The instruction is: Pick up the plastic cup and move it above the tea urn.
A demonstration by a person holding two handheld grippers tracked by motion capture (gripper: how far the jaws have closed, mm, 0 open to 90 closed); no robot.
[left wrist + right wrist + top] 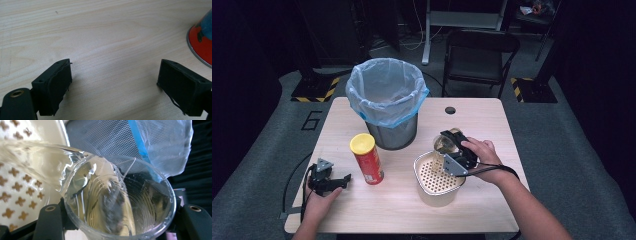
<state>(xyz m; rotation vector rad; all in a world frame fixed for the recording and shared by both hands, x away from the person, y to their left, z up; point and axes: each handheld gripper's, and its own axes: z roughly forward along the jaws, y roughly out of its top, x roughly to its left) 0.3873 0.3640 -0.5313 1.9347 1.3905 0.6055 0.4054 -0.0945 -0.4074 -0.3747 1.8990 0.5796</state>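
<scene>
My right gripper (451, 146) is shut on a clear plastic cup (445, 144), tipped over the cream perforated strainer bowl (419, 162). In the right gripper view the cup (120, 202) lies on its side between the black jaws, and a stream of clear yellowish liquid (32, 162) runs from its rim onto the strainer (22, 187). My left gripper (339, 181) rests on the table at the front left. Its jaws stand wide apart over bare wood (113, 75), with nothing between them. A red chip can with a yellow lid (367, 159) stands just to its right.
A mesh waste bin with a blue-edged plastic liner (387, 100) stands at the back of the table, just behind the cup (165, 145). The can's base (201, 40) is close to my left gripper's right jaw. A folding chair (479, 55) stands beyond the table.
</scene>
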